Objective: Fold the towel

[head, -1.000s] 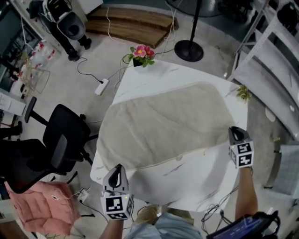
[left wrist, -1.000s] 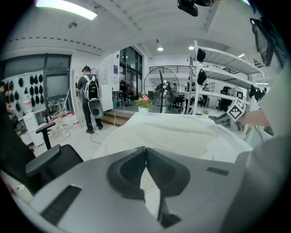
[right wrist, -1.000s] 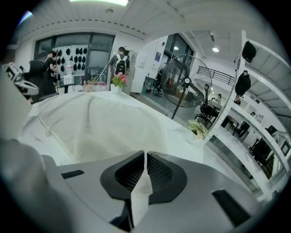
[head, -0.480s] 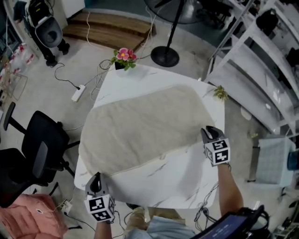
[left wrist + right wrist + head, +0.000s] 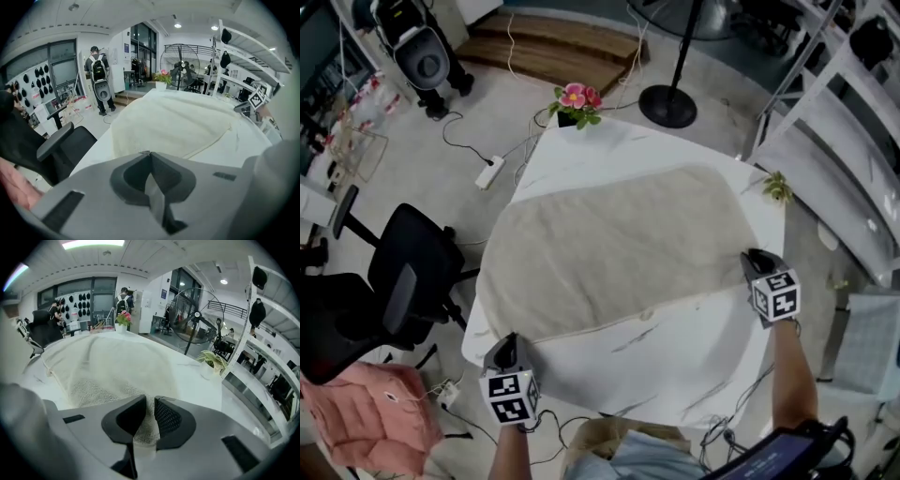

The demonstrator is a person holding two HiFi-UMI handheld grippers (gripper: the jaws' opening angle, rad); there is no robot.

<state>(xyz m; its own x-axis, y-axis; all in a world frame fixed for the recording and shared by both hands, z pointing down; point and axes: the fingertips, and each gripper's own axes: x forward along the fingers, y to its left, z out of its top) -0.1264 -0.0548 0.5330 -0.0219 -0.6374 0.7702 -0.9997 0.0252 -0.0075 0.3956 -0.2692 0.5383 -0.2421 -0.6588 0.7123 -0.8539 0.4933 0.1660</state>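
Note:
A beige towel [image 5: 609, 248] lies spread flat over the white marble table [image 5: 675, 361]. My left gripper [image 5: 508, 343] is at the table's near left edge. Its tips are shut just short of the towel's near left corner, with nothing between them. The left gripper view shows the shut jaws [image 5: 149, 153] with the towel [image 5: 173, 119] stretching away beyond them. My right gripper [image 5: 751, 256] is at the towel's near right corner. Its jaws [image 5: 149, 401] have just been closing, and the towel's [image 5: 108, 364] edge is pinched between them.
A pot of pink flowers [image 5: 575, 101] stands at the table's far corner, and a small green plant [image 5: 777, 186] at its right edge. A black office chair [image 5: 412, 281] and a pink cushion [image 5: 370, 422] are left of the table. A fan stand [image 5: 667, 103] and white shelving [image 5: 853, 141] are beyond and to the right.
My left gripper has come down towards the towel's near left corner. The right gripper has stayed at the near right corner and now has the towel's edge between its jaws.

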